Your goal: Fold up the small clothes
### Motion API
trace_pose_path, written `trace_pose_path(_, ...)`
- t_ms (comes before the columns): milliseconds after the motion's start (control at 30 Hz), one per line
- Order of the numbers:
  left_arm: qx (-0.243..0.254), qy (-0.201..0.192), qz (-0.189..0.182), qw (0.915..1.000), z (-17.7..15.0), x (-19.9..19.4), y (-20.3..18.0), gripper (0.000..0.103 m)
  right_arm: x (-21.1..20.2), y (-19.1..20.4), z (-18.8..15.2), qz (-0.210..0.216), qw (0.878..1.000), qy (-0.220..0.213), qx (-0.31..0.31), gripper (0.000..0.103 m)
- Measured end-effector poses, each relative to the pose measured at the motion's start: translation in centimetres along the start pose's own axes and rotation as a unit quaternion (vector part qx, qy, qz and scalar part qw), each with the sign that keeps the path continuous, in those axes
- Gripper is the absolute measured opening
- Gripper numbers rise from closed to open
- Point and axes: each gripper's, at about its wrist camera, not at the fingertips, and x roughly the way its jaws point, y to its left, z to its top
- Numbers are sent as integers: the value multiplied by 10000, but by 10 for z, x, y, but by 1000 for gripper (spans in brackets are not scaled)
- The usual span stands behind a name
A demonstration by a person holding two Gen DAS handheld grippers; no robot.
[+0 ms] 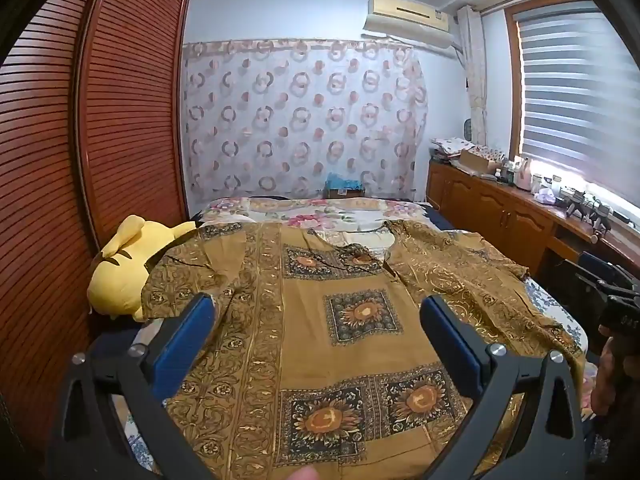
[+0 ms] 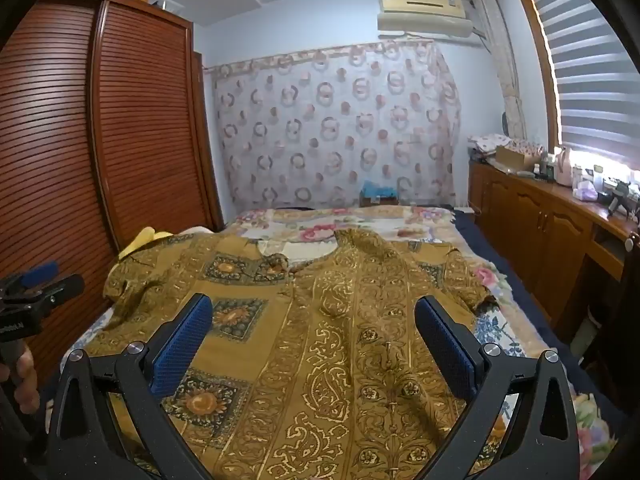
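Observation:
An ochre short-sleeved shirt [image 1: 320,280] with sunflower squares and scroll borders lies spread flat on the bed, collar toward the far wall; it also fills the right wrist view [image 2: 340,300]. My left gripper [image 1: 318,312] hovers over the shirt's lower middle, jaws wide open with only cloth below them. My right gripper [image 2: 314,312] hangs open above the shirt's right half, nothing between its blue pads [image 2: 440,340]. Each gripper shows at the edge of the other's view: the right gripper [image 1: 612,300] and the left gripper [image 2: 36,284], each with a hand on it.
A yellow plush toy [image 1: 120,272] lies at the bed's left edge beside the slatted wardrobe [image 1: 60,160]. A floral bedspread [image 1: 320,212] covers the bed. Wooden cabinets [image 1: 500,208] with clutter on top run along the right under the window. A patterned curtain [image 1: 300,120] hangs behind.

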Motion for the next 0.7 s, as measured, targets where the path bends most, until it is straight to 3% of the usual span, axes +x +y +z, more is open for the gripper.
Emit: trace_pose_path(700,86,17,38,10000,-1,1,-3,103,7,20,-3,-9,10000,-35,-52,103)
